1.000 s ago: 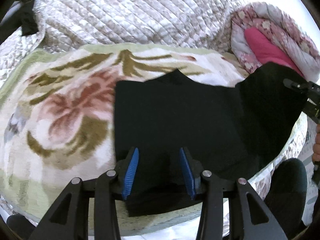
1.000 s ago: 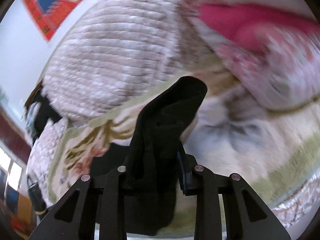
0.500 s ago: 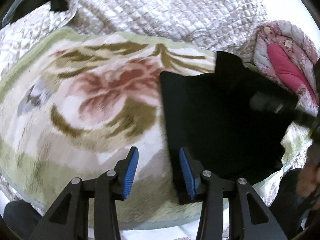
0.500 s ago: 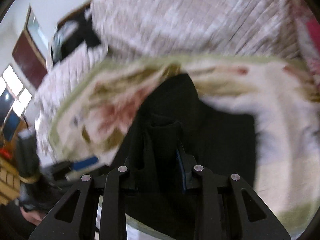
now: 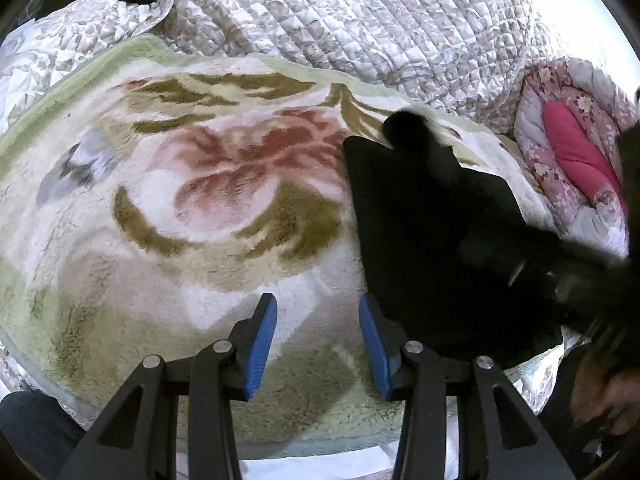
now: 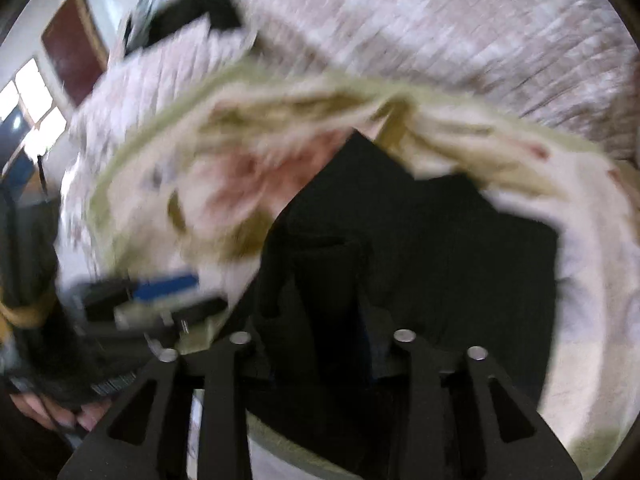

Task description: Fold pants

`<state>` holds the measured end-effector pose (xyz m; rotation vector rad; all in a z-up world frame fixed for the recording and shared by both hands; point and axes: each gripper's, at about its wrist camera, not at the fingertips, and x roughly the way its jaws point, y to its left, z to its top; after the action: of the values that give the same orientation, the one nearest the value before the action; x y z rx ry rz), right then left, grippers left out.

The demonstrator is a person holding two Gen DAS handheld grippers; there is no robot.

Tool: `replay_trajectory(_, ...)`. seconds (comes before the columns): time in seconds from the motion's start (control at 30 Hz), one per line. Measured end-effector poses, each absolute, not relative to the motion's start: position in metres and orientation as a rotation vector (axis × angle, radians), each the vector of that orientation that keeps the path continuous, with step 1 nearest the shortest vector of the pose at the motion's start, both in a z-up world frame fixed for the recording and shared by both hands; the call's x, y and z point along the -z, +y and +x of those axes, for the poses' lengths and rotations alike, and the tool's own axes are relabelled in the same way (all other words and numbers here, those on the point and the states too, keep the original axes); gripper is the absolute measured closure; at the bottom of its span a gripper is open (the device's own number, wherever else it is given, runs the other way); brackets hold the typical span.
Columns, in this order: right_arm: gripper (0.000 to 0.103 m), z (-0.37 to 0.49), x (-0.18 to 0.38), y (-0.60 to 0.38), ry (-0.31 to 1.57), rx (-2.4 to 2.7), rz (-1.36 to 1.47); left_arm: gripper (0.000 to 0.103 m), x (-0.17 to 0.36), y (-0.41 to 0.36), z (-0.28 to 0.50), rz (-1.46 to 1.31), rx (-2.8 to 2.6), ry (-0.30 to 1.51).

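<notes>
Only black pants (image 5: pixel 436 240) on floral blanket (image 5: pixel 180 208)

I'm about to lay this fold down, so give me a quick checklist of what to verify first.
1. Right hand-held gripper shut on the black fabric pants: ok.
2. Left hand-held gripper open, holding nothing: ok.
3. Pants lying on the fluffy floral blanket: ok.
4. Left edge of the pants straight: ok.
5. Layers aligned underneath: cannot tell, right view blurred.
</notes>
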<state>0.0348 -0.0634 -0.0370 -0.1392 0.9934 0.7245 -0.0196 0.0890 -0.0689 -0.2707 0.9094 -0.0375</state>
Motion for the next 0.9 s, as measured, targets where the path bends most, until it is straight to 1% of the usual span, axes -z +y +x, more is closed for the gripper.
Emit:
replay_trajectory(0.03, 0.051, 0.031, 0.033, -0.065, 0.974, -0.745, -0.118, 0.058, 0.068, 0.092, -0.021, -0.275, 0.032, 0.908)
replay_trajectory(0.07, 0.049, 0.027, 0.025, -0.067, 0.955, -0.784, -0.089, 0.058, 0.068, 0.094, -0.021, -0.278, 0.027, 0.906)
replay_trajectory(0.2, 0.049, 0.019, -0.001, -0.083, 0.908, -0.935, 0.052, 0.058, 0.066, 0.104, -0.024, -0.296, 0.004, 0.902)
replay_trajectory(0.3, 0.049, 0.022, -0.005, -0.105, 0.849, -0.884, 0.115, 0.058, 0.062, 0.107, -0.025, -0.299, -0.006, 0.891)
replay_trajectory(0.37, 0.064, 0.029, 0.005, -0.109, 0.876, -0.805, 0.112, 0.058, 0.059, 0.109, -0.025, -0.301, -0.010, 0.881)
replay_trajectory(0.4, 0.079, 0.033, 0.016, -0.109, 0.906, -0.772, 0.086, 0.058, 0.057, 0.109, -0.025, -0.300, -0.012, 0.876)
replay_trajectory(0.43, 0.085, 0.034, 0.030, -0.106, 0.938, -0.764, 0.052, 0.058, 0.055, 0.109, -0.024, -0.299, -0.013, 0.872)
replay_trajectory(0.5, 0.085, 0.028, 0.054, -0.094, 1.030, -0.805, -0.009, 0.058, 0.049, 0.108, -0.023, -0.300, -0.009, 0.859)
replay_trajectory(0.53, 0.086, 0.026, 0.057, -0.093, 1.037, -0.813, -0.016, 0.058, 0.046, 0.107, -0.023, -0.297, -0.004, 0.853)
replay_trajectory(0.57, 0.086, 0.021, 0.055, -0.095, 1.010, -0.824, -0.003, 0.058, 0.042, 0.104, -0.022, -0.293, 0.003, 0.844)
replay_trajectory(0.67, 0.086, 0.030, 0.050, -0.107, 1.030, -0.850, 0.064, 0.058, 0.032, 0.097, -0.018, -0.277, 0.026, 0.826)
replay_trajectory(0.8, 0.085, 0.036, 0.033, -0.141, 0.947, -0.776, 0.133, 0.058, 0.019, 0.079, -0.010, -0.268, 0.084, 0.803)
replay_trajectory(0.9, 0.085, 0.042, 0.033, -0.165, 0.933, -0.687, 0.163, 0.058, 0.015, 0.058, -0.009, -0.239, 0.163, 0.787)
